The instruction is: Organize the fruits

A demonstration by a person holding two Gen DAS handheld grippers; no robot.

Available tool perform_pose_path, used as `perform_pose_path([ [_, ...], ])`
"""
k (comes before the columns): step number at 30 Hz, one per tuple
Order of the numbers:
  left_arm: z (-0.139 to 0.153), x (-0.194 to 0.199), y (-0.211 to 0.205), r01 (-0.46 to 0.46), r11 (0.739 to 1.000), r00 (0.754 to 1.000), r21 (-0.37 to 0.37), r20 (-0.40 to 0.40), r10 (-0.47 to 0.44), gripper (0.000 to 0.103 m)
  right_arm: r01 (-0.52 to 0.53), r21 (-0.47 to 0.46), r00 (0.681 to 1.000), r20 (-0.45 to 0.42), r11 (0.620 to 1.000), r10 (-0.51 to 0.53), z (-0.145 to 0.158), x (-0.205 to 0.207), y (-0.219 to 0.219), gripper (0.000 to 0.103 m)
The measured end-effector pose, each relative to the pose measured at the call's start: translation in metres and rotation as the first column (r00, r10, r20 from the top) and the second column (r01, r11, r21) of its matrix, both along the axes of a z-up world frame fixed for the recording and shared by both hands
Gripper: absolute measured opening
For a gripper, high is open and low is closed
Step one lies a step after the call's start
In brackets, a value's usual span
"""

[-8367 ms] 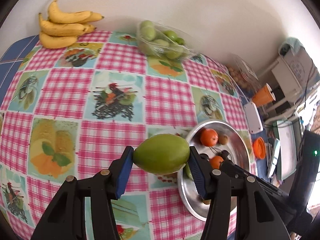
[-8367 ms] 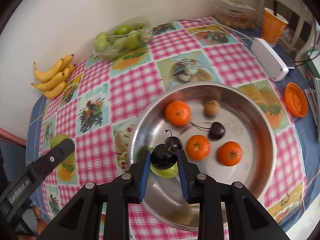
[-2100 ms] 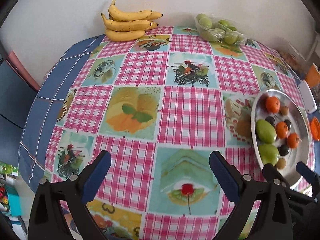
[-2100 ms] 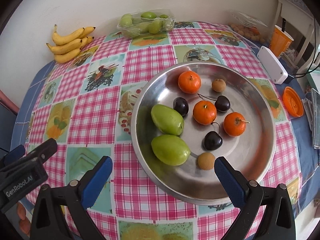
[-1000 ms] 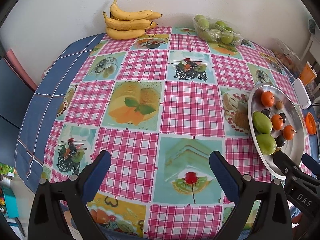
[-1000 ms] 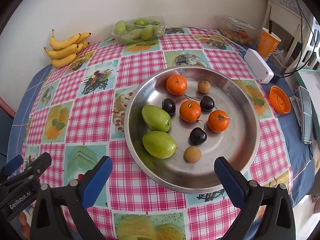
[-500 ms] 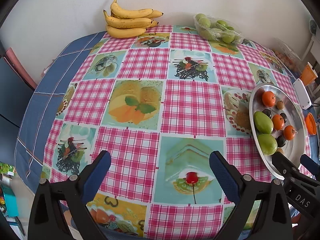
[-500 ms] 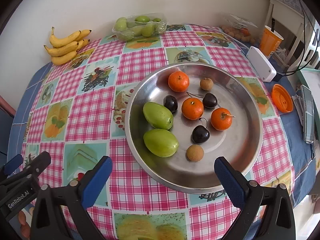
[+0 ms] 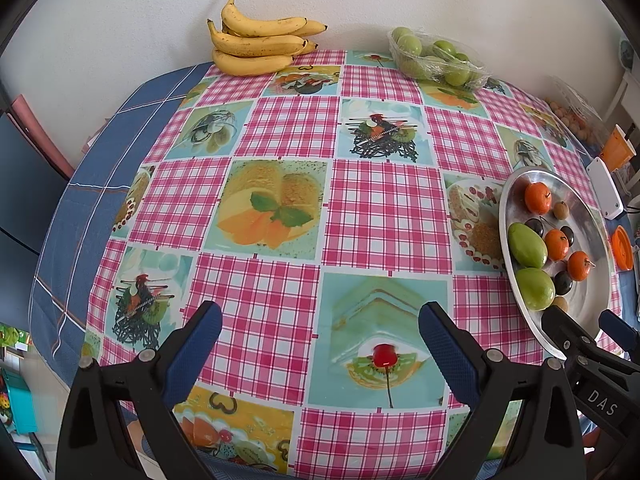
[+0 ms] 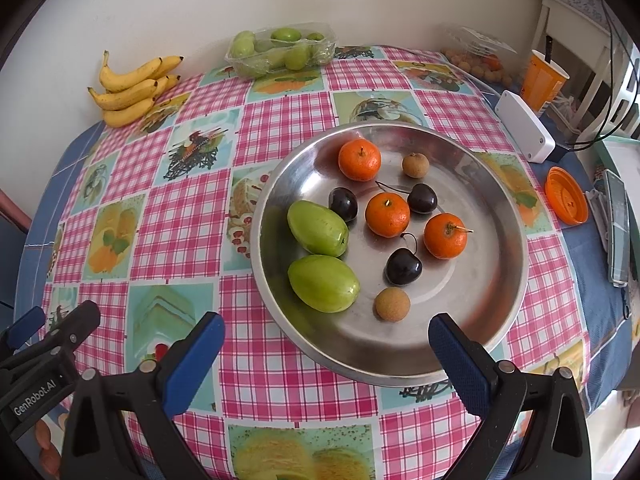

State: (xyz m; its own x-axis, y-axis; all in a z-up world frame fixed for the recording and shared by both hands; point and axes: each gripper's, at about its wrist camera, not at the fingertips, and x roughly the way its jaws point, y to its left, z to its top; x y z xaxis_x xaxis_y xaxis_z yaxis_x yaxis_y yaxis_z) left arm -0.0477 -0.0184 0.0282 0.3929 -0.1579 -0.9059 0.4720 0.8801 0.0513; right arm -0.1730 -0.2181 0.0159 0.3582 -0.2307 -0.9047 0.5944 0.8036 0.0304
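Observation:
A steel bowl (image 10: 492, 312) on the checked tablecloth holds two green fruits (image 10: 322, 282), three oranges (image 10: 387, 209), three dark cherries (image 10: 403, 267) and two small brown fruits (image 10: 392, 304). The bowl also shows at the right of the left wrist view (image 9: 592, 304). My right gripper (image 10: 326, 344) is open and empty, held above the bowl's near rim. My left gripper (image 9: 320, 334) is open and empty over the tablecloth, left of the bowl.
A bunch of bananas (image 9: 258, 46) and a plastic tray of green fruits (image 9: 436, 60) lie at the far edge by the wall. An orange cup (image 10: 542, 80), a white box (image 10: 524, 126), an orange lid (image 10: 566, 196) and a bag of small brown fruits (image 10: 476, 58) sit at the right.
Both grippers, open and empty, shifted only slightly over the last second. Earlier, the left held a green fruit and the right a cherry; both fruits now lie in the bowl.

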Motion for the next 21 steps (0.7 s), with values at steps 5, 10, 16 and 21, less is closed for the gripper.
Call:
perform_pose_path([
  [5,0.0000,0.0002,0.0001,0.001,1.000,1.000,0.000,0.000,-0.001,0.099,0.001,0.001,1.000,0.000,1.000,-0.001,-0.0004,0.0002,0.0005,0.103],
  [10,0.0000,0.0003,0.0003,0.001,1.000,1.000,0.000,0.000,-0.001,0.099,0.001,0.001,1.000,-0.001,1.000,-0.001,-0.0005,0.0004,0.0006,0.103],
  [16,0.0001,0.0004,0.0006,0.001,1.000,1.000,0.000,0.000,-0.001,0.099,0.001,0.001,1.000,-0.001,1.000,-0.001,-0.0008,0.0005,0.0011,0.103],
  [21,0.0004,0.0005,0.0002,0.001,1.000,1.000,0.000,0.000,-0.001,0.099,0.001,0.001,1.000,-0.001,1.000,-0.001,-0.0011,0.0005,0.0011,0.103],
])
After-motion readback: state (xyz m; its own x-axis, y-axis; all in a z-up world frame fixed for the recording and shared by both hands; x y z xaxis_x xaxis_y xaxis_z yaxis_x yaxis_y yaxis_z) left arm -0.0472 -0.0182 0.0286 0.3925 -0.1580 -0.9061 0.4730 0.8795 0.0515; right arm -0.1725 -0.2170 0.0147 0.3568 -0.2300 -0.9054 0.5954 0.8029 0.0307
